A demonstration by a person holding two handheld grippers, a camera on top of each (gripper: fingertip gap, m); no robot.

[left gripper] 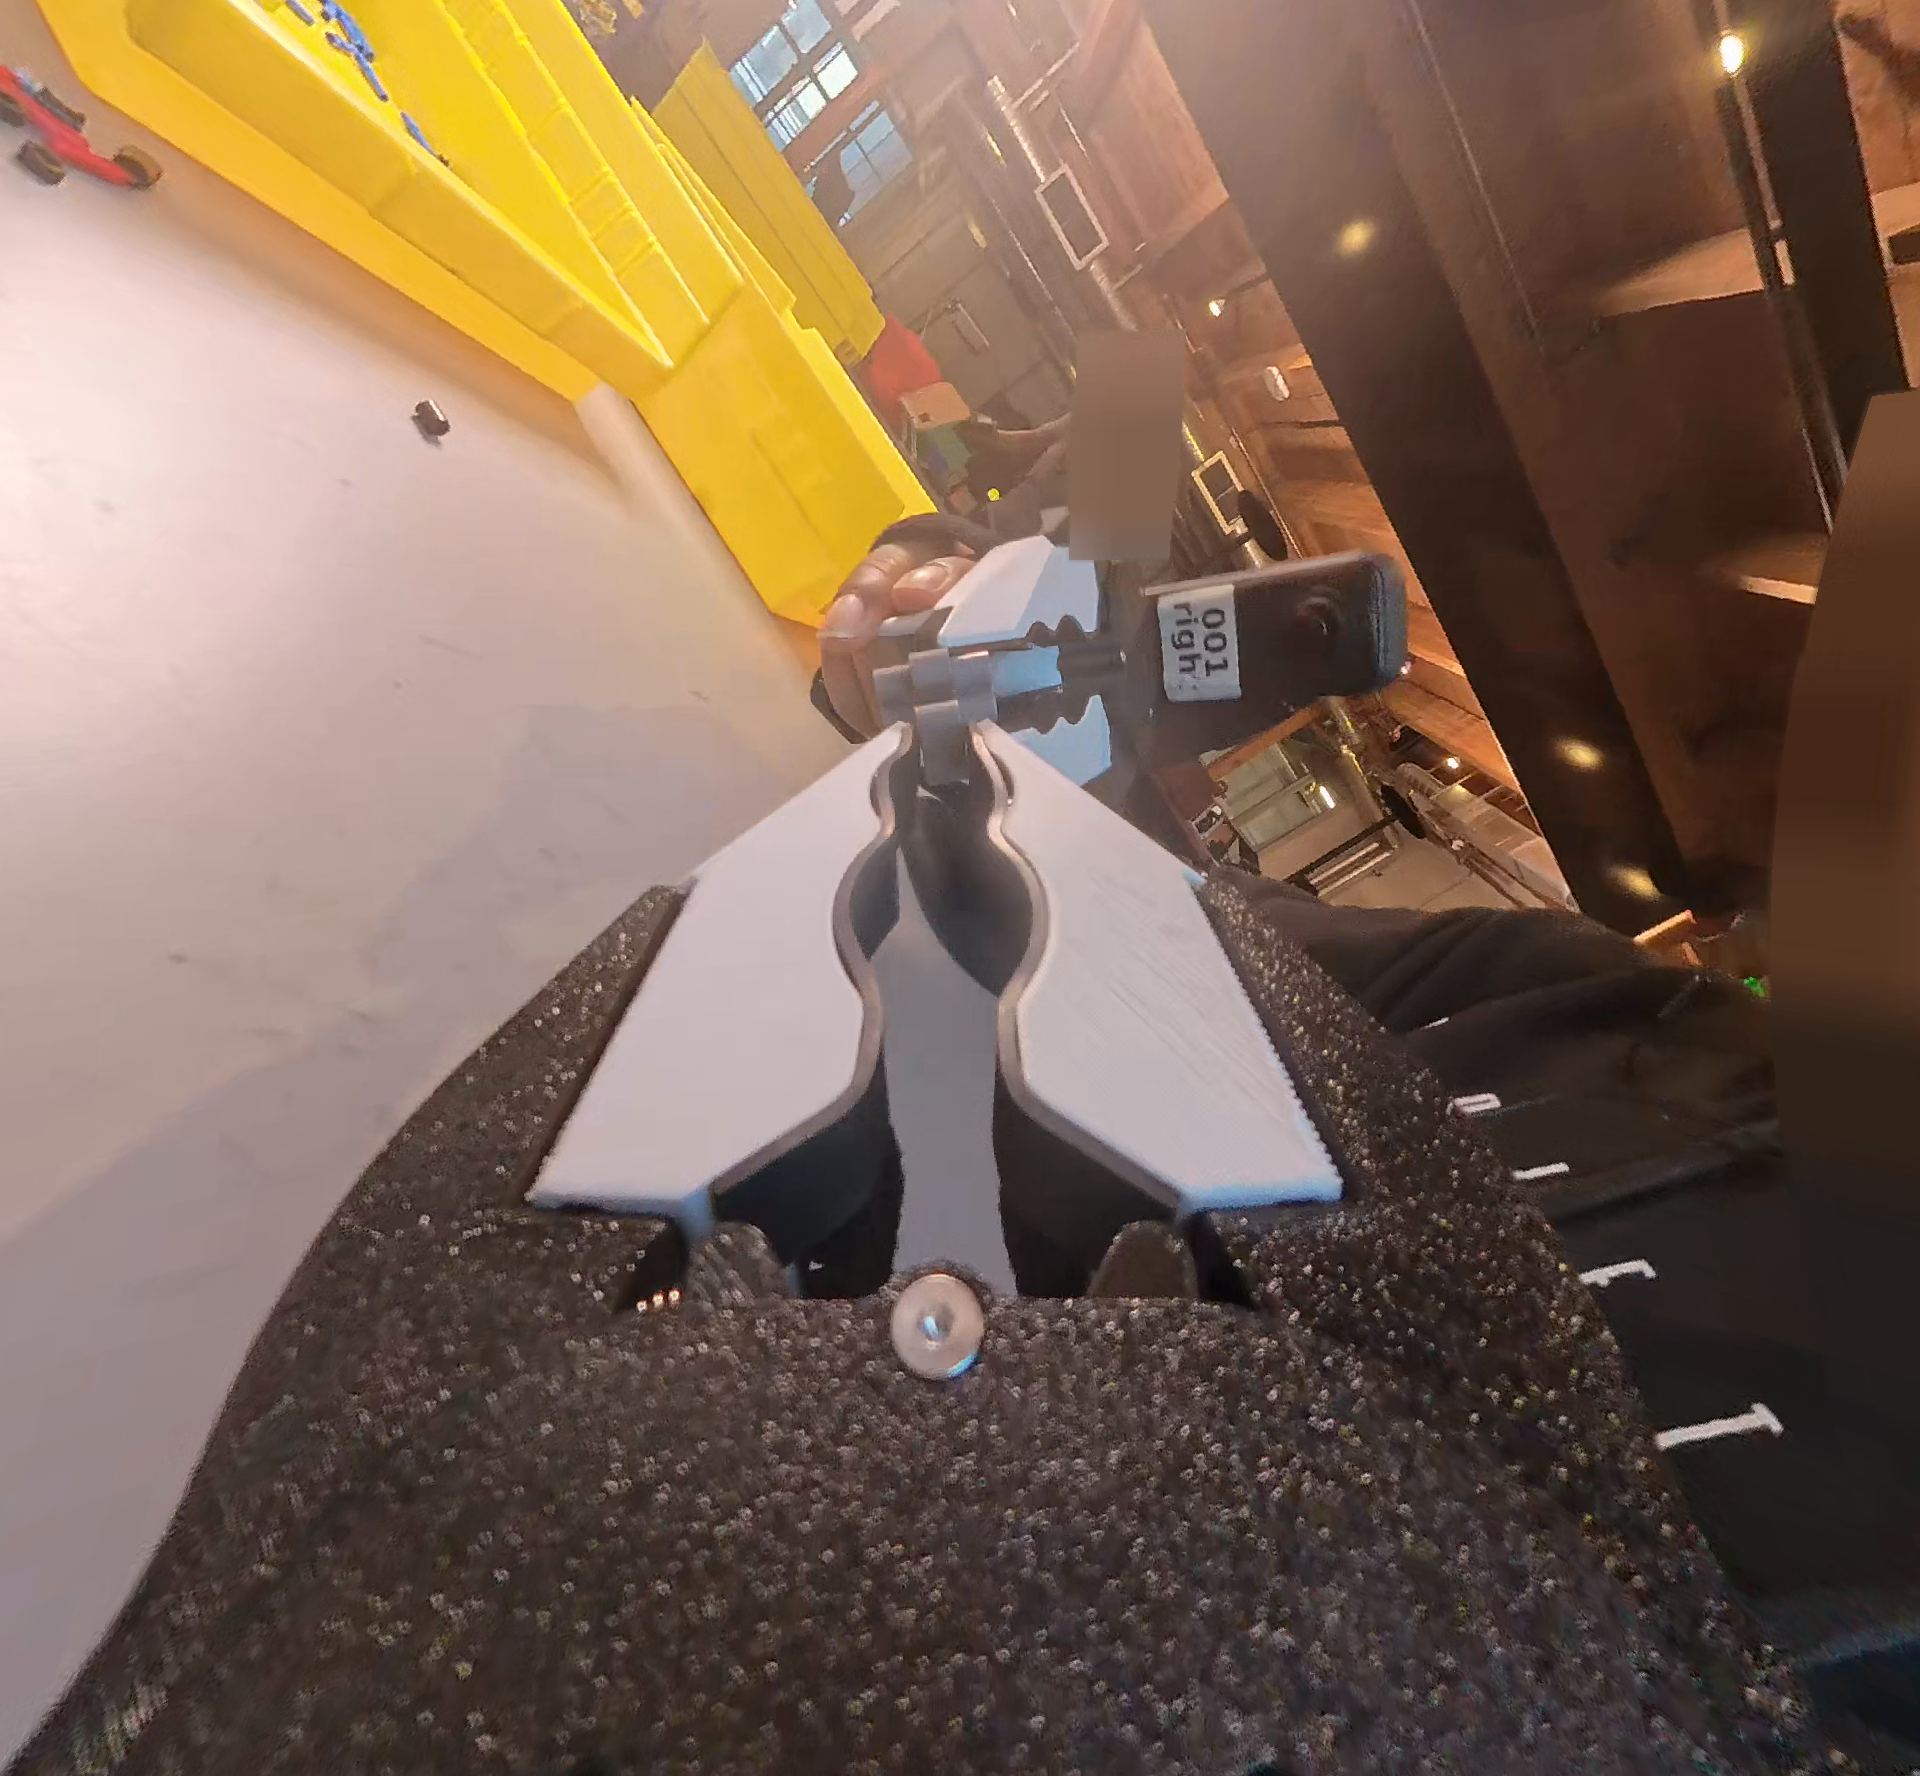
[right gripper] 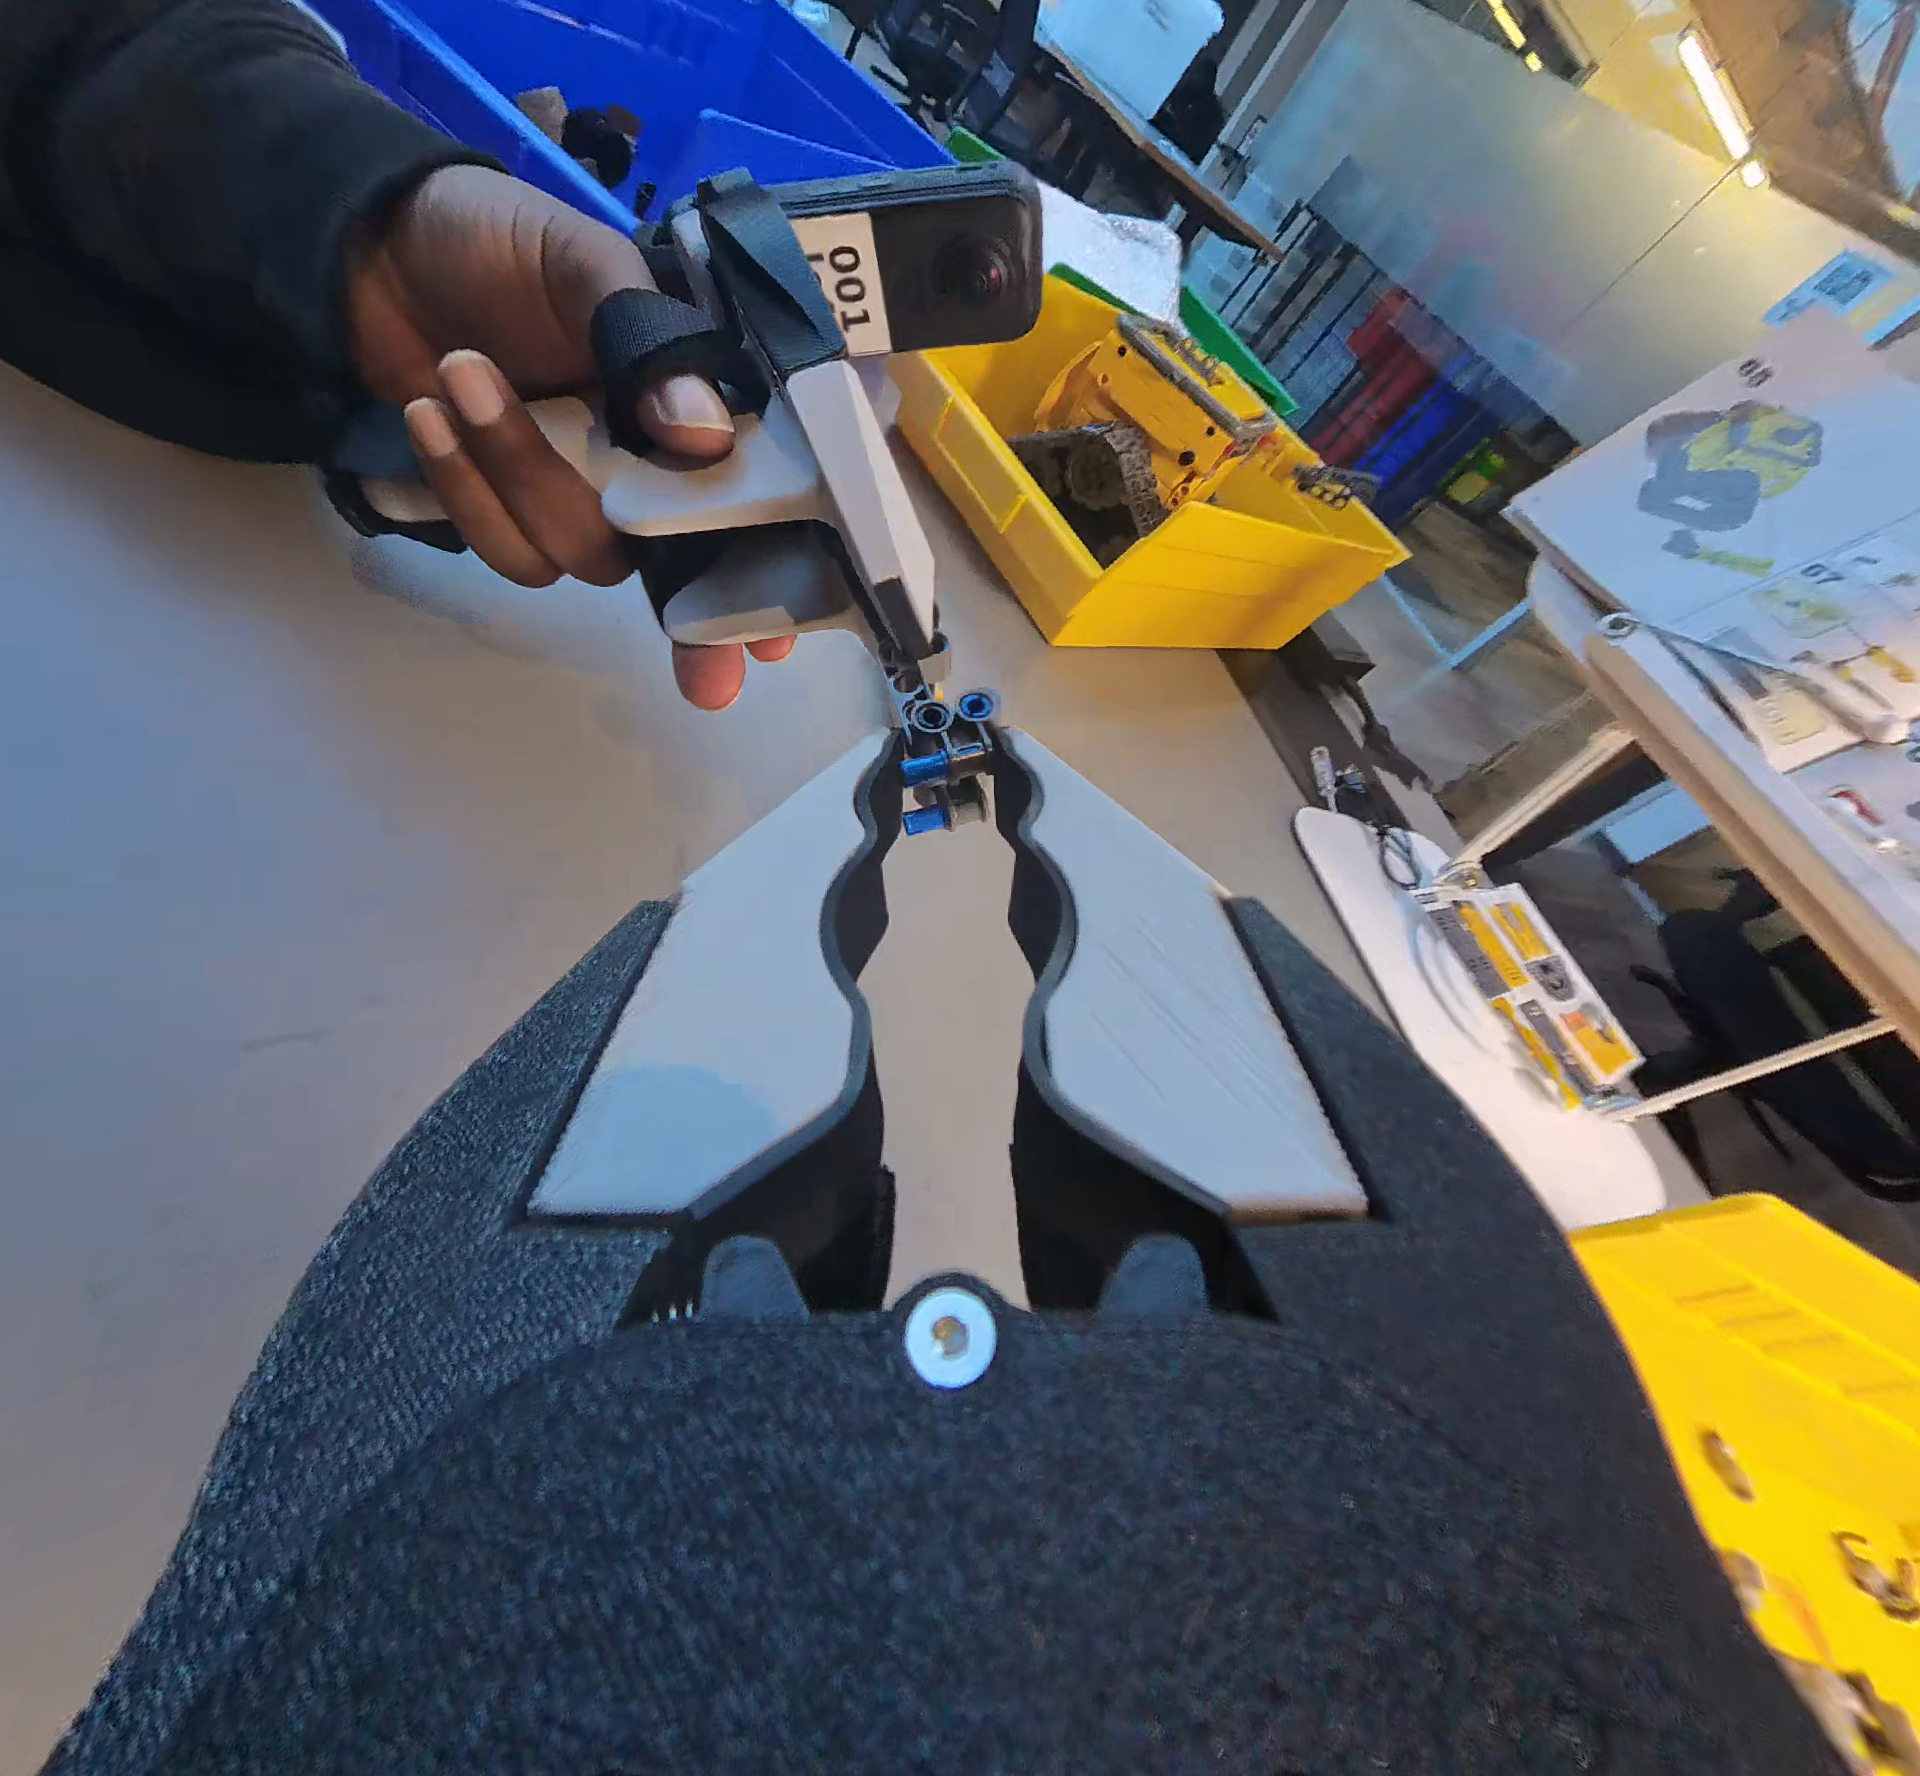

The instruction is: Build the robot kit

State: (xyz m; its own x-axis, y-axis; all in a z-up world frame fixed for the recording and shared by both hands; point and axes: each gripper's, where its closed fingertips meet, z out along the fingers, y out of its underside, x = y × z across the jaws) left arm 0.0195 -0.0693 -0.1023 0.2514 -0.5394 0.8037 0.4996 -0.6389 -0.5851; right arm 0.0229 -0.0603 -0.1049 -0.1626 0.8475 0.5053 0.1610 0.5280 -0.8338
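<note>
My left gripper (left gripper: 940,758) is shut on a small grey building-toy piece (left gripper: 943,724), held above the pale table (left gripper: 260,687). My right gripper (right gripper: 943,776) is shut on a small black piece with blue pins (right gripper: 935,768). The two grippers meet tip to tip, and the two pieces touch. In the left wrist view the right gripper (left gripper: 966,682) faces me head-on, just beyond my fingertips. In the right wrist view the left gripper (right gripper: 920,651) comes down from the upper left, held by a person's hand (right gripper: 499,355).
Yellow bins (left gripper: 416,168) line the table's far side, with a red toy car (left gripper: 62,137) and a loose black piece (left gripper: 431,417) near them. There is also a blue bin (right gripper: 571,12), a yellow bin (right gripper: 1195,573) holding a yellow tracked toy (right gripper: 1143,417), a booklet on a stand (right gripper: 1766,531) and another yellow bin (right gripper: 1766,1363). Less than 4 cm separates the two grippers' tips. The red toy car (left gripper: 62,137) is about equally far from each gripper, around 25 centimetres.
</note>
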